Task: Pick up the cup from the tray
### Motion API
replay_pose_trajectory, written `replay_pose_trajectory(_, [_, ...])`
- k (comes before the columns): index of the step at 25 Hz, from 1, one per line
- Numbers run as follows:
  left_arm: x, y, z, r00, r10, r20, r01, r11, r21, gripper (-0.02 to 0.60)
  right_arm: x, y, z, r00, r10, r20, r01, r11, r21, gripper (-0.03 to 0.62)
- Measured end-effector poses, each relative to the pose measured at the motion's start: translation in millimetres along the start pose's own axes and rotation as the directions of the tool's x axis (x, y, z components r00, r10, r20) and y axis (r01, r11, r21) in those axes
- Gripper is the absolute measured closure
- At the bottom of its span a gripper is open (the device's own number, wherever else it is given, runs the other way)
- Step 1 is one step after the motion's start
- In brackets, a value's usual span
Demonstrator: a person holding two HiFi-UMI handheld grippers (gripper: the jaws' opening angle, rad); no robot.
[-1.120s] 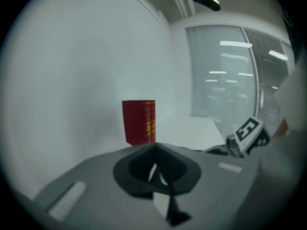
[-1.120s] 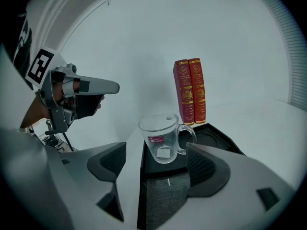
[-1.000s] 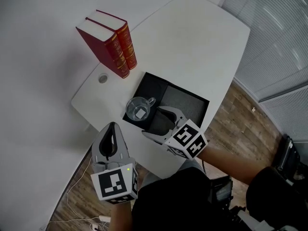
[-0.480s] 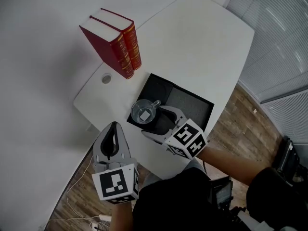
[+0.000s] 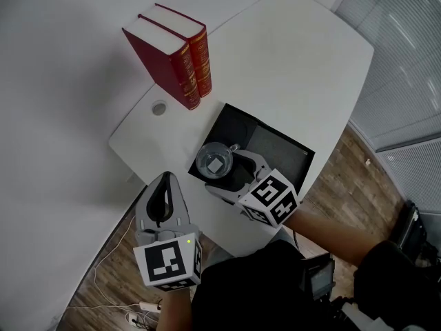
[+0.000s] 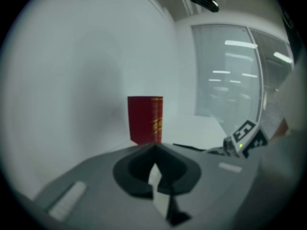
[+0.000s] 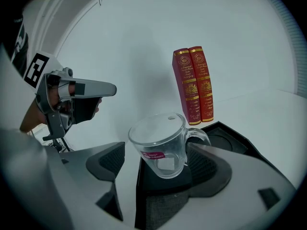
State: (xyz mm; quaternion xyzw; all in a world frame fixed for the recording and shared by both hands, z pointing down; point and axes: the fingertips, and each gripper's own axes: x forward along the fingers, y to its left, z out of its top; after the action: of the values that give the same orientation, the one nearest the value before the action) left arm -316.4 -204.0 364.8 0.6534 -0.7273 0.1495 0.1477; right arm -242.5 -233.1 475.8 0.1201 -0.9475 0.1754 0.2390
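Note:
A clear glass cup (image 5: 215, 162) with a handle stands in the near left corner of the black tray (image 5: 275, 143). My right gripper (image 5: 227, 174) is open around it, one jaw on each side. In the right gripper view the cup (image 7: 163, 143) fills the gap; the right jaw lies close against the handle side, and white table shows between the left jaw and the glass. My left gripper (image 5: 164, 181) hangs off the table's near left edge, shut and holding nothing; its tips meet (image 6: 154, 150).
Two red books (image 5: 176, 54) stand upright on the white table (image 5: 289, 61) behind the tray, with a round cable hole (image 5: 160, 107) next to them. Cables (image 5: 131, 309) lie on the wooden floor below. The tray (image 7: 225, 138) has a round recess at its far end.
My right gripper has slid forward, so the cup now sits deeper between its jaws. The head view has shifted a little. The left gripper has stayed put.

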Motion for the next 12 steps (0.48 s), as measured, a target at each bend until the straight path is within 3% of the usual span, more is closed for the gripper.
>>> replay_pose_trajectory(12, [4.4,5.1,-3.5,1.0,0.007,-0.016,-0.007,1.0,-0.007,0.58,10.2,-2.7,1.9,1.0,0.0,-0.004,0.0,1.0,0.017,0.209])
